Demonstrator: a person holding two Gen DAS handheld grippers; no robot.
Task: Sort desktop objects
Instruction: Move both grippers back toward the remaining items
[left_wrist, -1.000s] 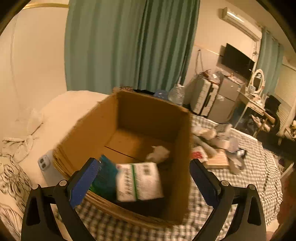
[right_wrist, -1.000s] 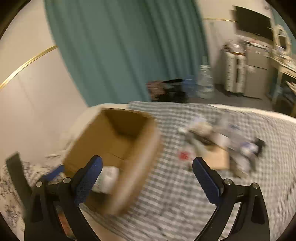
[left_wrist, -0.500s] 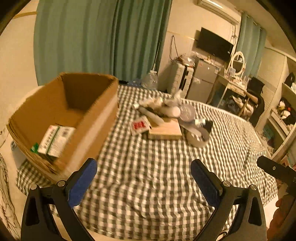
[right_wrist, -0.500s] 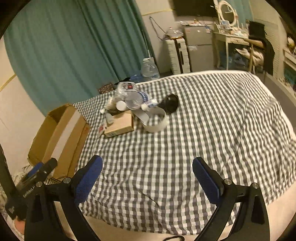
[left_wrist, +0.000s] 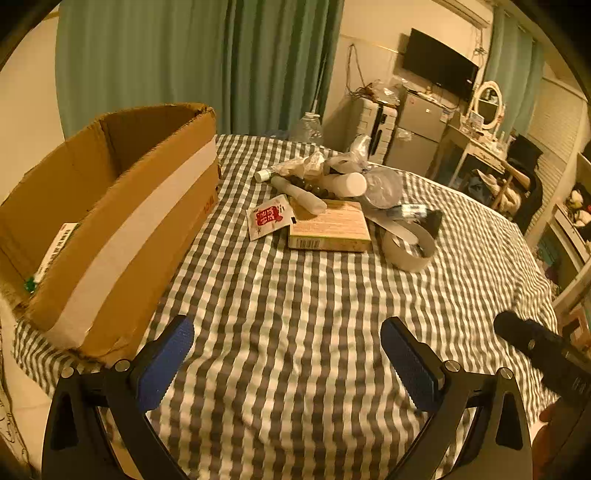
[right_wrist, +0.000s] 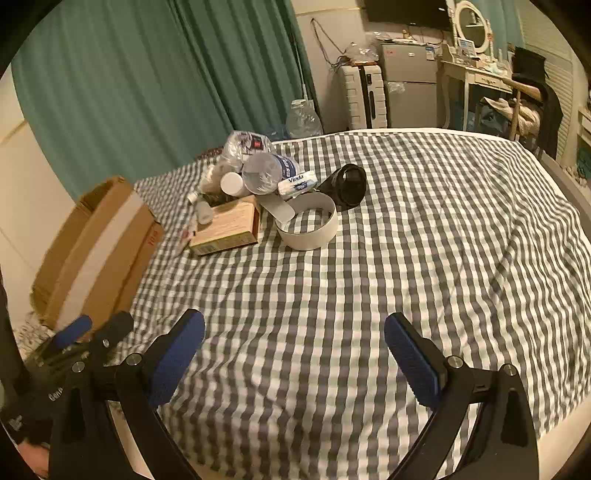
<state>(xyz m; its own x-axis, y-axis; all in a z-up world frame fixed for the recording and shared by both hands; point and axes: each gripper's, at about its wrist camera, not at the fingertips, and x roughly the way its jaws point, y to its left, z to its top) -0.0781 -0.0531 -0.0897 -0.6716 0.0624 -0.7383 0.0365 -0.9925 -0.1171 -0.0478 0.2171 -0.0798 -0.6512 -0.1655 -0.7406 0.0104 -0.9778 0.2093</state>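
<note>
A cardboard box (left_wrist: 122, 218) (right_wrist: 92, 254) stands at the left of the checked bed cover, with a green-and-white packet (left_wrist: 55, 247) inside it. A heap of loose objects lies beyond: a flat tan box (left_wrist: 328, 225) (right_wrist: 227, 225), a red-printed sachet (left_wrist: 269, 216), a white paper ring (left_wrist: 408, 245) (right_wrist: 310, 225), a plastic bottle (right_wrist: 267, 171), a tissue pack (right_wrist: 297, 182) and a black round object (right_wrist: 347, 184). My left gripper (left_wrist: 286, 363) hovers open over bare cover, short of the heap. My right gripper (right_wrist: 293, 360) is open too, holding nothing.
The checked cover (left_wrist: 295, 314) falls away at the near and right edges. Green curtains (right_wrist: 147, 74), a suitcase (right_wrist: 364, 96), a small fridge (right_wrist: 408, 86) and a dressing table (right_wrist: 476, 81) stand behind the bed. The left gripper's tool (right_wrist: 70, 354) shows at the right wrist view's lower left.
Both grippers have pulled back from the cardboard box and swung right, so the heap now lies ahead. The packet stays in the box. Both stay open.
</note>
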